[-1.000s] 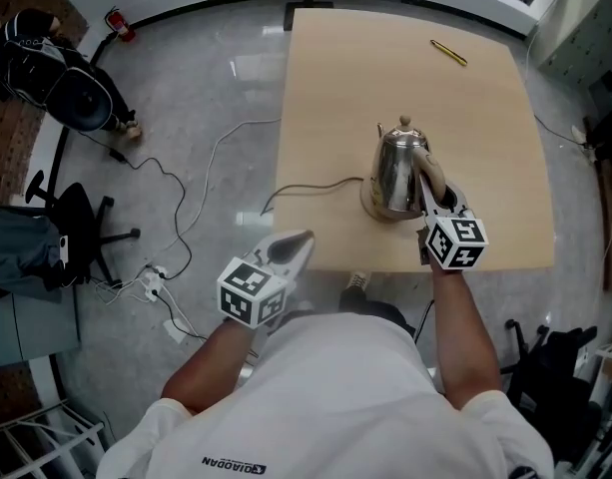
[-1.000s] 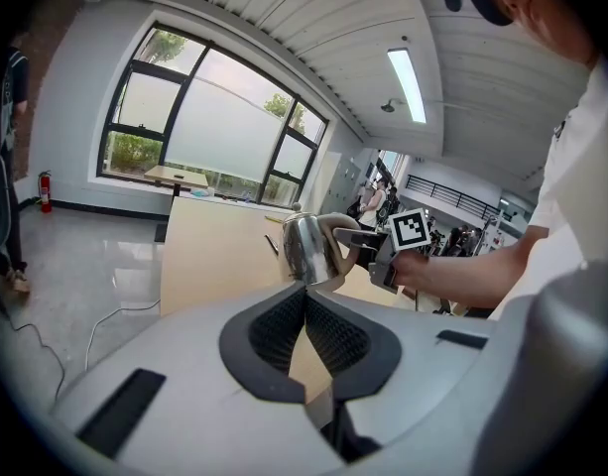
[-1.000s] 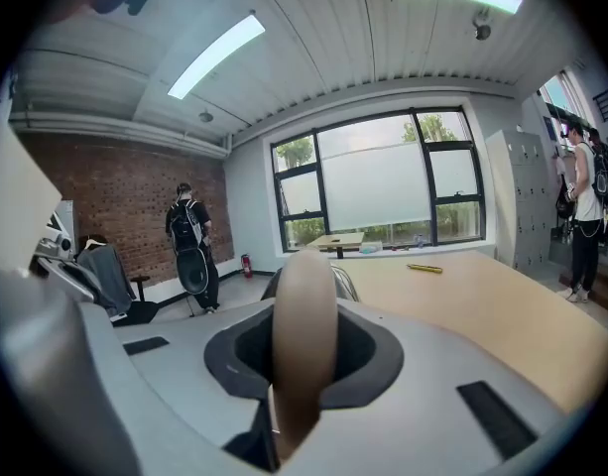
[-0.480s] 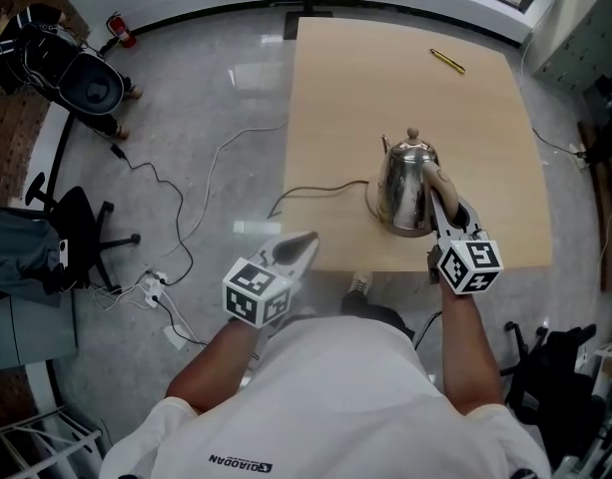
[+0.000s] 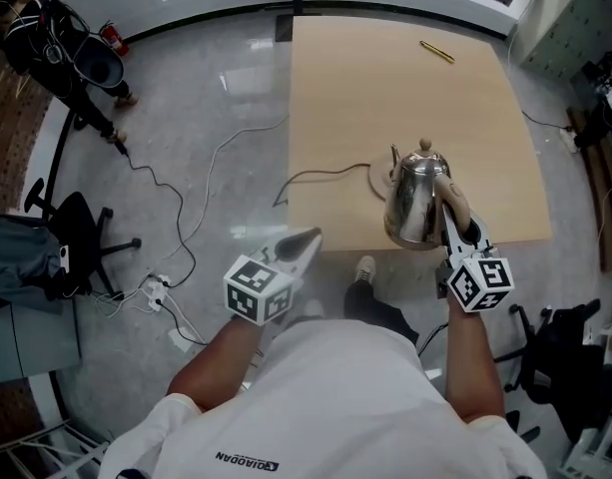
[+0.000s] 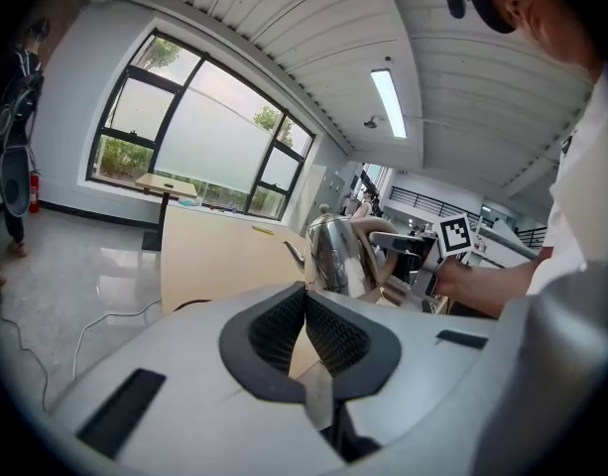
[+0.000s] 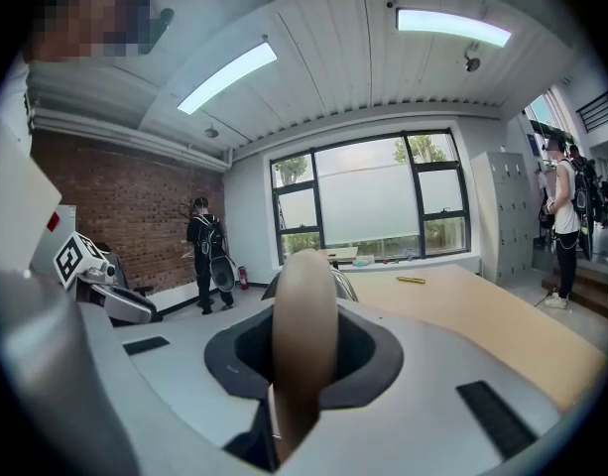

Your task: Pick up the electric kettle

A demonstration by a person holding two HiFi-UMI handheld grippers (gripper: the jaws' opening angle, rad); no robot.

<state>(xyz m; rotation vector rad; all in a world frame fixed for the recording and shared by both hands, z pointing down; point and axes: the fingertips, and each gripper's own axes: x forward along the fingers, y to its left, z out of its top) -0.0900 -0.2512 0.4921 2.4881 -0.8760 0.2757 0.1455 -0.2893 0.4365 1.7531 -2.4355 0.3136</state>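
Observation:
The steel electric kettle [image 5: 413, 204] with a tan handle [image 5: 455, 206] hangs above the near edge of the wooden table [image 5: 335, 98]. It is clear of its round base [image 5: 378, 179], which stays on the table. My right gripper [image 5: 453, 220] is shut on the handle; in the right gripper view the handle [image 7: 304, 325] fills the gap between the pads. My left gripper [image 5: 305, 242] hovers off the table's near left corner, shut with nothing in it. From the left gripper view the kettle [image 6: 333, 251] is ahead and to the right of the closed pads [image 6: 328, 330].
A black cord [image 5: 320, 176] runs from the base over the table's left edge to the floor. A yellow pen [image 5: 434, 51] lies at the far right of the table. On the floor at left are an office chair [image 5: 71, 228] and a power strip [image 5: 156, 287].
The kettle has come up off its base and moved toward the table's near edge in my right gripper. My left gripper has drifted slightly forward, staying shut.

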